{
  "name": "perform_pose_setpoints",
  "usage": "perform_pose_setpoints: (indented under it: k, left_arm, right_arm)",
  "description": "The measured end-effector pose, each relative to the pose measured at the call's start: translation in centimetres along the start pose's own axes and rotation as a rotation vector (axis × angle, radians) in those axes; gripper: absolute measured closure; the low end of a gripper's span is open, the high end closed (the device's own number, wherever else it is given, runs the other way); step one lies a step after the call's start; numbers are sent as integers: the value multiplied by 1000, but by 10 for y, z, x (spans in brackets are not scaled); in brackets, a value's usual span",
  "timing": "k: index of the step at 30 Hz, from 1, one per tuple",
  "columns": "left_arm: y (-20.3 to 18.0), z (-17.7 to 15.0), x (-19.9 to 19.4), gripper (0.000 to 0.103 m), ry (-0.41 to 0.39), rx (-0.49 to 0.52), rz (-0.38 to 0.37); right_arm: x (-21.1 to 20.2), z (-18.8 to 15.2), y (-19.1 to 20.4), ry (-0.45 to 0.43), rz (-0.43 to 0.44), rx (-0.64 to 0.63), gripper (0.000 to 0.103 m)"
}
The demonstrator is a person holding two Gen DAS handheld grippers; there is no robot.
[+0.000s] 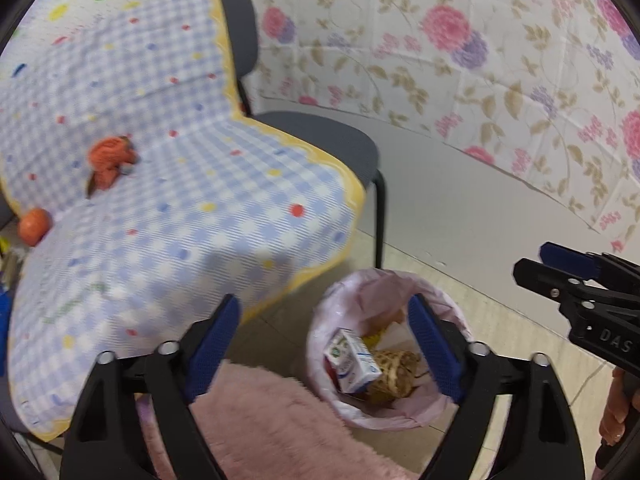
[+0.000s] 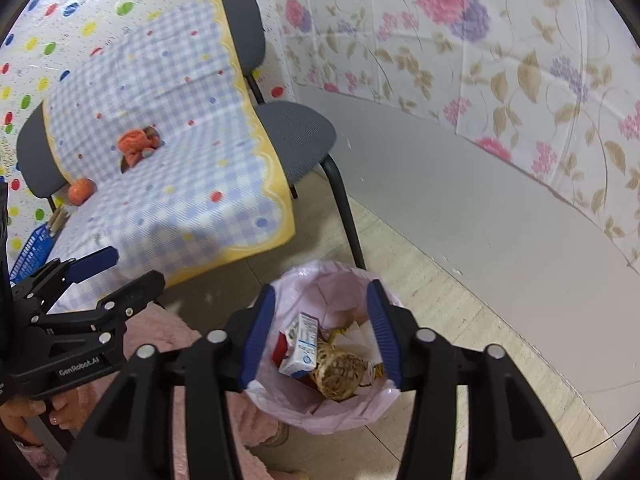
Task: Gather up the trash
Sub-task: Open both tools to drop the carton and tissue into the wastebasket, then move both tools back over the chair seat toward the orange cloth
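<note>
- Trash is seen already gathered in the pink-lined bin (image 2: 320, 360) on the floor, just right of the pink rug (image 1: 260, 420) and near the chair leg (image 2: 344, 216).
- Inside the bin a small milk carton (image 2: 302, 346) lies tilted against a woven wicker ball (image 2: 338, 372), with paper scraps behind them.
- The left gripper (image 1: 324, 344) is held spread wide and empty, above the bin's left rim.
- The right gripper (image 2: 322, 330) is likewise spread, with nothing between its fingers, directly over the bin mouth.
- On the checked cloth (image 1: 160, 200) covering the chairs, an orange crumpled item (image 1: 110, 160) and an orange ball (image 1: 34, 226) are seen far to the left; whether they count as trash cannot be told.
- The crumpled item is judged light and soft, so it may be pinched across its middle.
- The carton is judged light, crushable and smooth, best taken across its flat sides.
</note>
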State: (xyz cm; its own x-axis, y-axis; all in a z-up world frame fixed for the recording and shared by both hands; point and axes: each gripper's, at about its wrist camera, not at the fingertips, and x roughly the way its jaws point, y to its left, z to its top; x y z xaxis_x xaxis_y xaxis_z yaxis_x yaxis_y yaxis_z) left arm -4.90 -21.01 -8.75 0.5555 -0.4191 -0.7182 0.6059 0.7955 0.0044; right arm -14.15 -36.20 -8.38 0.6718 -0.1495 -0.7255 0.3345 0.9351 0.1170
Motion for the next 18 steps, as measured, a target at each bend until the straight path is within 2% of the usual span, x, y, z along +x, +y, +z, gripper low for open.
perform_pose_setpoints:
  k: [6, 10, 14, 16, 18]
  left_arm:
    - [22, 5, -23, 14, -24, -41, 63]
    - [38, 5, -35, 14, -46, -75, 117]
    - [54, 5, -40, 14, -36, -103, 143]
    - [61, 4, -42, 14, -32, -122, 146]
    - [68, 4, -43, 14, -22, -132, 162]
  right_arm:
    - [-7, 15, 24, -36, 45, -54, 53]
    - [-13, 23, 35, -69, 102, -56, 39]
    - [-14, 27, 50, -75, 111, -105, 39]
    - [-12, 29, 55, -74, 96, -101, 39]
    - [-8, 33, 59, -60, 122, -88, 39]
